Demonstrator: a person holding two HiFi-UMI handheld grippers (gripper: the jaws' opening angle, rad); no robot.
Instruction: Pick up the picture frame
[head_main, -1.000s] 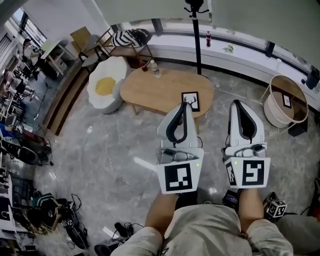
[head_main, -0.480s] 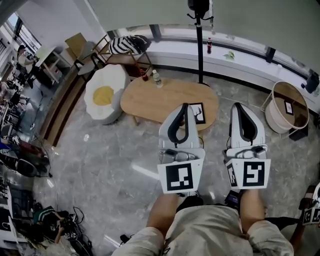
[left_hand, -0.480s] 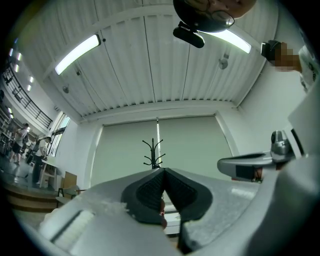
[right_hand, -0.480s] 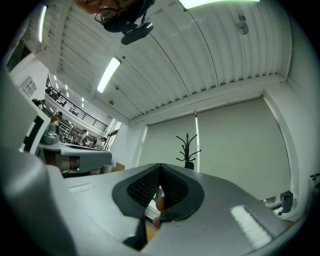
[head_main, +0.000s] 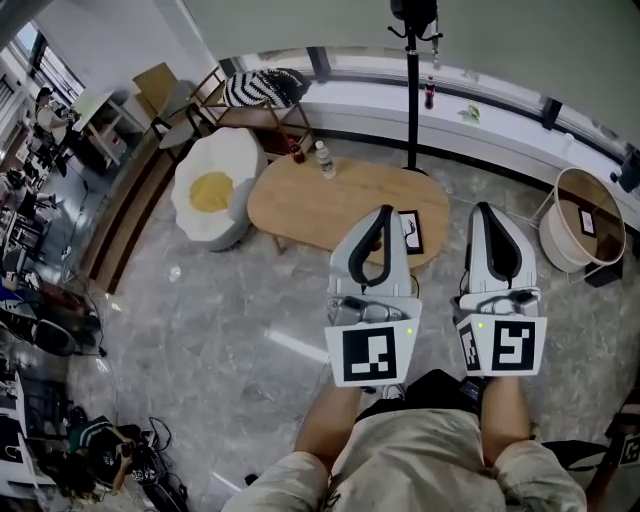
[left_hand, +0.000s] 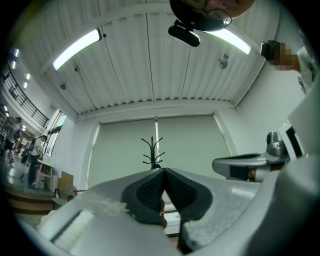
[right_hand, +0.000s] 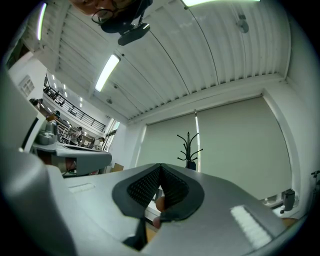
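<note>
Closed, empty: left hand-held gripper (head_main: 380, 213), tip just left of picture frame (head_main: 414, 232) on oval surface (head_main: 310, 200); right hand-held gripper (head_main: 487, 208), right of frame.

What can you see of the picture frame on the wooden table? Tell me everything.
The picture frame is a small rectangle with a thin black border around a white picture. The picture bears a dark figure too small to make out. The frame appears to lie flat on the oval wooden table, near the end closest to the person. In the head view the shut left gripper hides its left edge. Nothing else on the table touches it.
</note>
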